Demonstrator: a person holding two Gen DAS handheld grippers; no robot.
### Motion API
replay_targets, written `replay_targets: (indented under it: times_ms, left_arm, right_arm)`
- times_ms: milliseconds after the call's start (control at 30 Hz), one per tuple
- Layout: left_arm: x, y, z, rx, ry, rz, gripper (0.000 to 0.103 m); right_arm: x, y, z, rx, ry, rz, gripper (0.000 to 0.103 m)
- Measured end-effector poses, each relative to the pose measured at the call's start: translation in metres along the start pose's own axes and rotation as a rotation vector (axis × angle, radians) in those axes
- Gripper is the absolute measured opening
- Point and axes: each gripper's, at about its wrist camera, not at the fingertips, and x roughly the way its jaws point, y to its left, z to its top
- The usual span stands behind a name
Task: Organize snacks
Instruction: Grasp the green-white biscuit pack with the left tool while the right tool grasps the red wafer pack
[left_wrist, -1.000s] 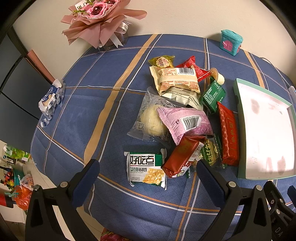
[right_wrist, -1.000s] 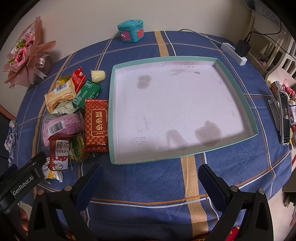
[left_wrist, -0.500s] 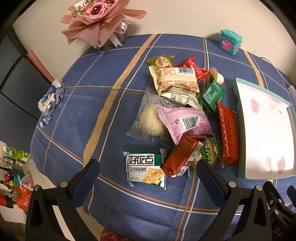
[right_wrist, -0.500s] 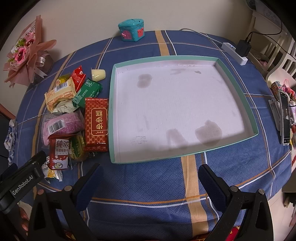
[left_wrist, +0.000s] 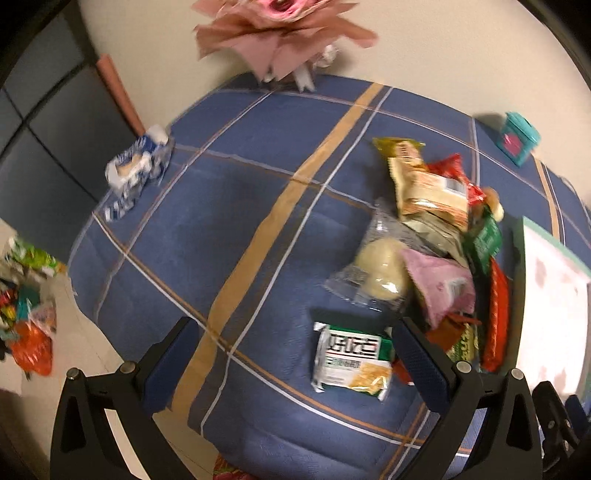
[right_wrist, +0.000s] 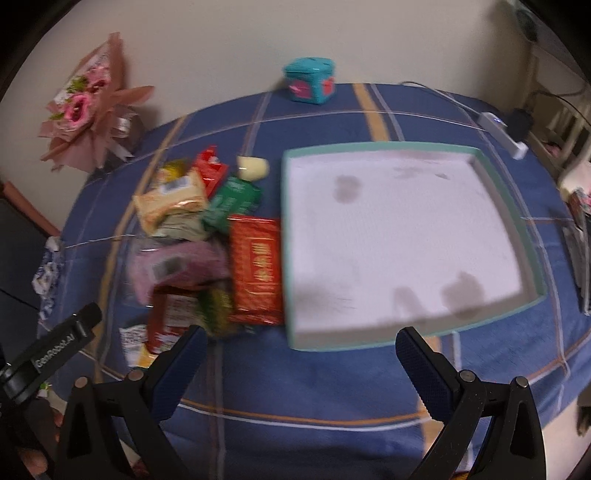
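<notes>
A pile of snack packets lies on the blue checked tablecloth: a green-and-white cracker pack, a clear-wrapped bun, a pink pack, a beige pack and a red flat pack. An empty white tray with a teal rim sits right of the pile. My left gripper is open above the near table edge, the cracker pack just inside its right finger. My right gripper is open before the tray's near rim.
A pink bouquet stands at the far edge by the wall. A teal box sits behind the tray. A blue-white wrapper lies at the left edge. A power strip and cable lie at the far right.
Both views are now blurred by motion. The left gripper has swung left, so the pile sits further right in its view. The right gripper has pulled back and turned left, showing more of the pile.
</notes>
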Motion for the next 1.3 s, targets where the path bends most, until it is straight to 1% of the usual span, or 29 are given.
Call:
replay_targets:
  times_ms: [133,300,400,500,633,700,900,933,1033,1067,1167,1300]
  left_arm:
    - [0.018,0.015,0.002,-0.05,0.068,-0.047,0.103]
    - [0.038,0.035,0.005,-0.129,0.125,-0.045,0.103]
    - [0.052,0.039,0.005,-0.152,0.176,-0.051,0.103]
    - [0.063,0.044,0.004,-0.173,0.208,-0.058,0.103]
    - [0.071,0.05,0.006,-0.211,0.224,-0.064,0.103]
    - [0.074,0.053,0.007,-0.229,0.232,-0.074,0.103]
    - [0.082,0.056,0.01,-0.237,0.243,-0.087,0.103]
    - [0.083,0.056,0.011,-0.238,0.242,-0.088,0.103]
    - [0.081,0.052,0.01,-0.23,0.239,-0.089,0.103]
    - [0.081,0.05,0.01,-0.222,0.238,-0.09,0.103]
    - [0.079,0.041,0.008,-0.202,0.245,-0.106,0.103]
    - [0.081,0.028,0.006,-0.163,0.262,-0.135,0.103]
  right_arm:
    - [0.009,0.025,0.006,-0.033,0.01,0.053,0.103]
    - [0.031,0.051,0.005,-0.048,0.059,0.096,0.103]
    - [0.042,0.063,0.004,-0.051,0.084,0.119,0.103]
    - [0.052,0.075,0.004,-0.073,0.091,0.123,0.1]
    - [0.064,0.087,0.005,-0.093,0.107,0.129,0.092]
    - [0.072,0.091,0.005,-0.093,0.117,0.129,0.09]
    - [0.084,0.103,0.008,-0.123,0.119,0.126,0.08]
    - [0.085,0.106,0.008,-0.129,0.119,0.125,0.077]
    - [0.094,0.116,0.009,-0.157,0.118,0.107,0.065]
    - [0.095,0.12,0.009,-0.175,0.109,0.094,0.063]
    - [0.094,0.122,0.007,-0.182,0.112,0.114,0.052]
    - [0.094,0.121,0.005,-0.177,0.13,0.136,0.049]
